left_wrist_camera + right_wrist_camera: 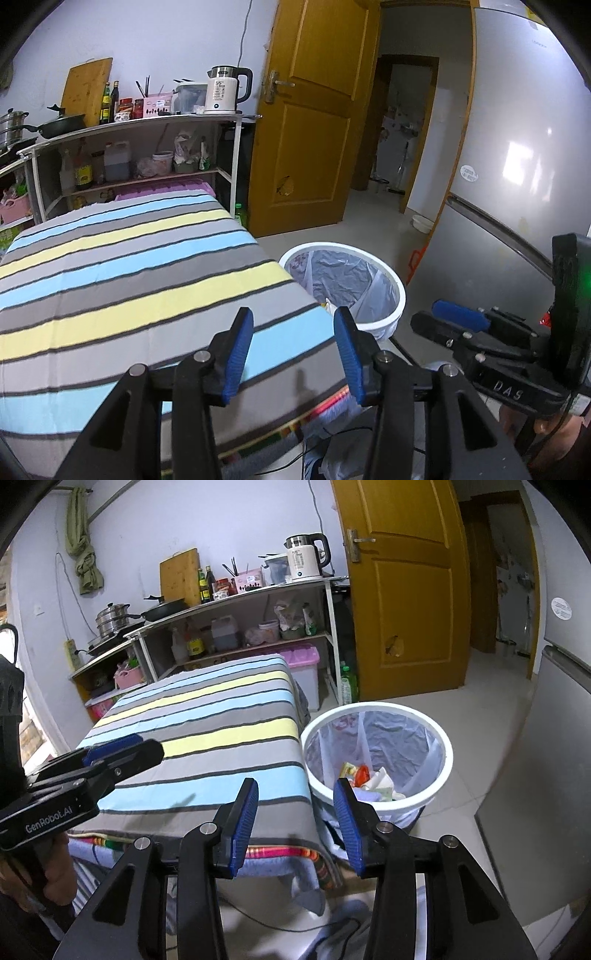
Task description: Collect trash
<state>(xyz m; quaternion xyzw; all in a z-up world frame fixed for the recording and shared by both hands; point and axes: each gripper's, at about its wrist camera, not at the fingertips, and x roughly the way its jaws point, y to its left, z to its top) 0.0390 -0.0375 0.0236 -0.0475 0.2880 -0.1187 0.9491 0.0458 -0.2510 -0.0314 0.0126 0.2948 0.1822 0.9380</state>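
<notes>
Trash (369, 777): crumpled wrappers and paper, lying in the bottom of the white bin (448, 753), which stands on the floor just beside the near right corner of the desk (207, 716).

Left gripper (293, 345): jaws spread, nothing between the blue pads; it hangs over the near edge of the desk, pointing forward and downward.

Right gripper (295, 821): jaws spread, empty; it sits over the desk's near right corner, with the bin just beyond its right pad. In the left wrist view it shows to the right, past the bin.

Desk: covered by a striped cloth in blue, yellow and grey. No loose trash shows on the cloth in either view.

Bin: white rim, lined with a thin translucent bag (347, 273); open-topped and unobstructed.

Surroundings: a shelf unit (258, 627) behind the desk with bottles, pots and a kettle (306, 559); a wooden door (314, 122) ajar; a fridge (517, 166) on the right; tiled floor.

Step in hand, judged: with both jaws empty and the cloth bare, the collecting appears near its end, or a search for remaining pieces is due.

Handling note: sweep the view over the floor and the desk edges before closing on anything. Light wrappers want a pinch at a crumpled fold. Release well inside the rim, so nothing catches on the bag's edge.
</notes>
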